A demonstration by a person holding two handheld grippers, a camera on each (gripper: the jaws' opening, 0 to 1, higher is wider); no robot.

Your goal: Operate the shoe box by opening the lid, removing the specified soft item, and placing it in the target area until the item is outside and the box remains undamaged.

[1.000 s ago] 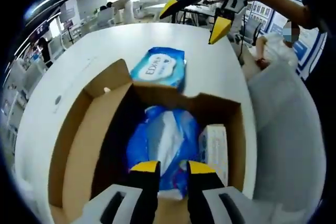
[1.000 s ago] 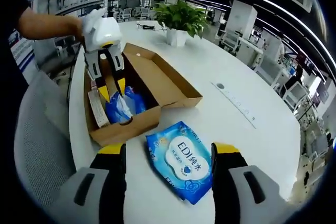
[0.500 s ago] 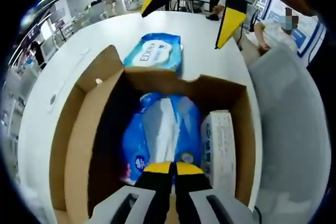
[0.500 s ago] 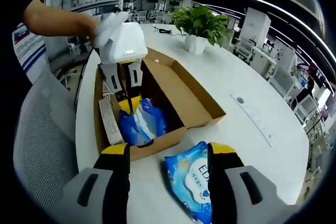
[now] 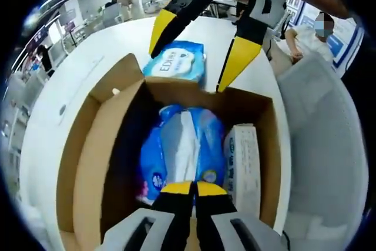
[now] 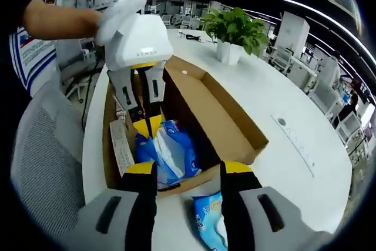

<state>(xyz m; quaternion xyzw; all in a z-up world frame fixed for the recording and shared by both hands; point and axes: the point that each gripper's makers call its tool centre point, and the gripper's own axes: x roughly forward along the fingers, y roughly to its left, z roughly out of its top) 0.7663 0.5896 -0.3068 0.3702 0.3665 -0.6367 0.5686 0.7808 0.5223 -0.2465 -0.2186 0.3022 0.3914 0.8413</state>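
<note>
Left gripper view: left tongs (image 5: 187, 188) pinch the crinkly blue pack (image 5: 182, 148) (cardboard box (image 5: 88, 163)); right tongs (image 6: 187, 171) gape.

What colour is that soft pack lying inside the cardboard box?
Blue with a white middle; the soft pack shows best in the left gripper view.

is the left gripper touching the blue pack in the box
Touching: in the left gripper view the left gripper is shut on the blue pack's near edge.

A potted plant (image 6: 236, 27) is standing far beyond the jaws. A grey chair (image 6: 44, 163) is sitting left of them.
</note>
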